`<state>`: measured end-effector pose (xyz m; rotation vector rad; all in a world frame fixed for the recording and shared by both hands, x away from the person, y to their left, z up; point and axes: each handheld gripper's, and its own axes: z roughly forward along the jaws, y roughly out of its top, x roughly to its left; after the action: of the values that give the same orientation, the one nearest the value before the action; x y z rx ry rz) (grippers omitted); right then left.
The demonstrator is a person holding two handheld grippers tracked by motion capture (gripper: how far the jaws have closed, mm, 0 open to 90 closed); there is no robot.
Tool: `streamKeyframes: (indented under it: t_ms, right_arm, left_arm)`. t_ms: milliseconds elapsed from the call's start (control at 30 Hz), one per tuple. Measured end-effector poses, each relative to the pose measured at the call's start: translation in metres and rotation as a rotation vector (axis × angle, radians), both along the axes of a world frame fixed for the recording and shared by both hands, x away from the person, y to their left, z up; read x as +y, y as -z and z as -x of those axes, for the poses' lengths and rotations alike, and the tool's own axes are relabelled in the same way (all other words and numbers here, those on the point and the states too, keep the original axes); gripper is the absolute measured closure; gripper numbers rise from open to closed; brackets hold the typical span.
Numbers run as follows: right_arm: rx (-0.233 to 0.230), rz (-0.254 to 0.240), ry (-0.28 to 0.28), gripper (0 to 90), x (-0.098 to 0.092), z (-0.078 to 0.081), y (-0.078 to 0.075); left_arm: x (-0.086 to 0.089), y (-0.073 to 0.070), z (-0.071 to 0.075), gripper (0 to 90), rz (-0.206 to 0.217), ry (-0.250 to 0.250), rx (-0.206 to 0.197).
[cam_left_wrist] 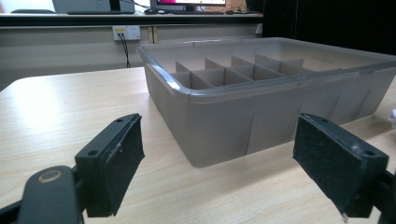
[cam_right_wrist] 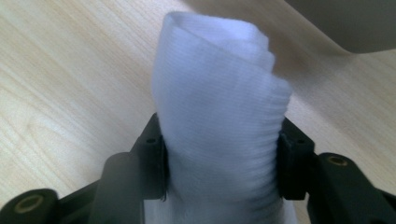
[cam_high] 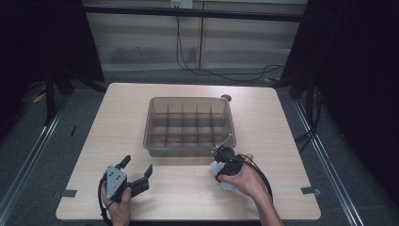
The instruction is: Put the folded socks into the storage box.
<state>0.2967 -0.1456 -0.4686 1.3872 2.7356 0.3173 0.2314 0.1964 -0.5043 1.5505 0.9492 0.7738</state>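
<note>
Squarely between the right tongs (cam_right_wrist: 222,158) — pads pressing — sits the white cloth roll (cam_right_wrist: 219,93).

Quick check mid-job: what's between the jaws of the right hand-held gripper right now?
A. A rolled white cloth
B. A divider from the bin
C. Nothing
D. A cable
A. In the right gripper view the right hand-held gripper has both jaws pressed against a rolled white cloth above the table.
</note>
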Motion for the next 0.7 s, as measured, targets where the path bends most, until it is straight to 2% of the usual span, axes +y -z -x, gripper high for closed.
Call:
streamKeyframes:
  t_ms: [200,333,500,700]
  right_arm:
    - [0.004,0.005,0.006,55.3,0.001,0.001,-0.003]
    - [0.012,-0.052,0.028,57.4,-0.006,0.001,-0.006]
    - [0.014,-0.092,0.03,58.6,-0.009,0.003,-0.009]
    - [-0.006,-0.109,0.033,59.1,-0.014,0.004,-0.019]
  left_arm:
    - [0.0,0.0,0.0,15.9,0.001,0.0,-0.005]
    - [0.0,0.0,0.0,15.9,0.002,-0.002,-0.005]
    - [0.0,0.0,0.001,15.9,0.013,0.001,-0.006]
    - [0.001,0.0,0.0,15.9,0.009,0.0,-0.006]
